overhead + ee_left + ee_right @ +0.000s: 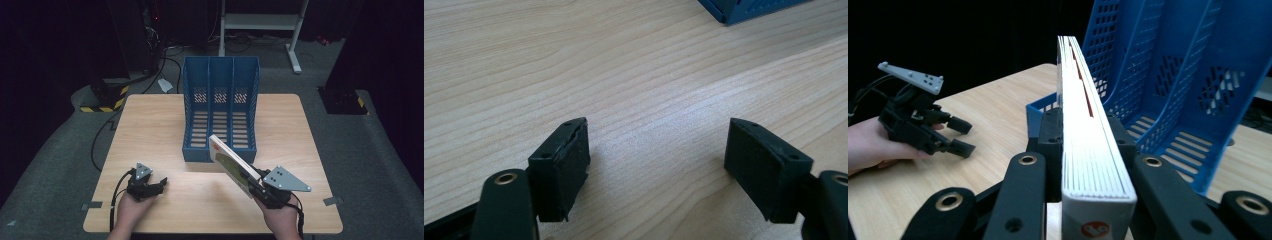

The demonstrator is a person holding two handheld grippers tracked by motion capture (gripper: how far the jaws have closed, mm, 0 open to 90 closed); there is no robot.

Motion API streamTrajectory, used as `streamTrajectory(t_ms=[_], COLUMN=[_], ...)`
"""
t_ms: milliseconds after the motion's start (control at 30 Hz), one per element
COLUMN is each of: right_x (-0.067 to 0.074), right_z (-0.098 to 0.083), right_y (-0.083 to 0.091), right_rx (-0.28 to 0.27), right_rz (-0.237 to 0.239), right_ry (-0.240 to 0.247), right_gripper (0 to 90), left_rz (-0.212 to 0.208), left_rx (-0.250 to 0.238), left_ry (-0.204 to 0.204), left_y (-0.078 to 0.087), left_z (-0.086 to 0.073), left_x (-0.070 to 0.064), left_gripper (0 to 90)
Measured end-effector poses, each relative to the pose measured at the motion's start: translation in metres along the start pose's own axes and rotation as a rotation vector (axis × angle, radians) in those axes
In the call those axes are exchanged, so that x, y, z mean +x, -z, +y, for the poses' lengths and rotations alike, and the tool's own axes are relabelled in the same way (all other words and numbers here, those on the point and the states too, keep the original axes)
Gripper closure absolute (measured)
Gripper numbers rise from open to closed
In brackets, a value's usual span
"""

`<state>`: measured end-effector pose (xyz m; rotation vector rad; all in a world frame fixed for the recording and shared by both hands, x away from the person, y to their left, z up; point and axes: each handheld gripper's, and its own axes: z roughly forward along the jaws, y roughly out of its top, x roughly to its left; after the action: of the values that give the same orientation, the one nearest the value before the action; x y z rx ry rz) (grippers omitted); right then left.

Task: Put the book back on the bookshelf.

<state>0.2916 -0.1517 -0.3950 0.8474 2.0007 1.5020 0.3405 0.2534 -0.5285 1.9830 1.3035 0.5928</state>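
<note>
A blue three-slot file rack (220, 107) stands on the wooden table (150, 125), its open front toward me. My right gripper (255, 184) is shut on a thin book (230, 162) with a white edge and green and red cover, held tilted above the table just in front of the rack's right slot. In the right gripper view the book (1083, 130) runs between the jaws toward the rack (1173, 85). My left gripper (161, 184) rests low over the table at the front left, open, with nothing between its fingers (564, 165). The same left gripper (960, 135) appears in the right gripper view.
Bare wood (634, 75) lies ahead of the left gripper, with a corner of the rack (749, 10) at the far edge. Beyond the table are grey carpet, black-and-yellow bases (102, 97), cables and a white frame (260, 22).
</note>
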Motion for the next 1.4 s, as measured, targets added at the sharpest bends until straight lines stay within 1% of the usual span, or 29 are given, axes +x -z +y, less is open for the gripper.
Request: streamTrajectory(t_ms=[367,533,733,767,900,1000,1067,1133,1233,1400], right_x=[-0.014,-0.024,-0.039,-0.041,-0.049,-0.055,-0.060,-0.064,-0.069,-0.076], right_z=[0.011,0.018,0.025,0.027,0.032,0.034,0.036,0.037,0.041,0.045], right_y=[0.004,0.006,0.005,0.004,-0.002,-0.008,-0.012,-0.018,-0.027,-0.043], right_rx=[-0.022,-0.038,-0.045,-0.047,-0.039,-0.035,-0.034,-0.034,-0.029,-0.016], right_rz=[-0.056,-0.086,-0.137,-0.146,-0.185,-0.218,-0.237,-0.248,-0.273,-0.293], right_ry=[-0.008,-0.015,-0.031,-0.026,-0.026,-0.036,-0.053,-0.063,-0.056,-0.073], right_gripper=[75.6,75.6,75.6,75.6,75.6,75.6,75.6,75.6,75.7,75.6], left_rz=[0.004,0.004,0.006,0.003,0.004,0.005,0.004,0.004,0.004,0.006], left_rx=[0.003,0.004,0.004,0.004,0.004,0.004,0.005,0.004,0.004,0.005], left_ry=[-0.002,-0.003,-0.006,-0.001,-0.004,-0.004,-0.005,-0.004,-0.004,-0.006], left_y=[0.000,0.000,0.000,0.000,0.000,0.000,0.000,0.000,0.000,0.000], left_z=[0.000,0.000,0.000,0.000,0.000,0.000,0.000,0.000,0.000,0.000], left_x=[0.000,0.000,0.000,0.000,0.000,0.000,0.000,0.000,0.000,0.000], left_gripper=[24.4,24.4,24.4,24.4,24.4,24.4,24.4,24.4,24.4,24.4])
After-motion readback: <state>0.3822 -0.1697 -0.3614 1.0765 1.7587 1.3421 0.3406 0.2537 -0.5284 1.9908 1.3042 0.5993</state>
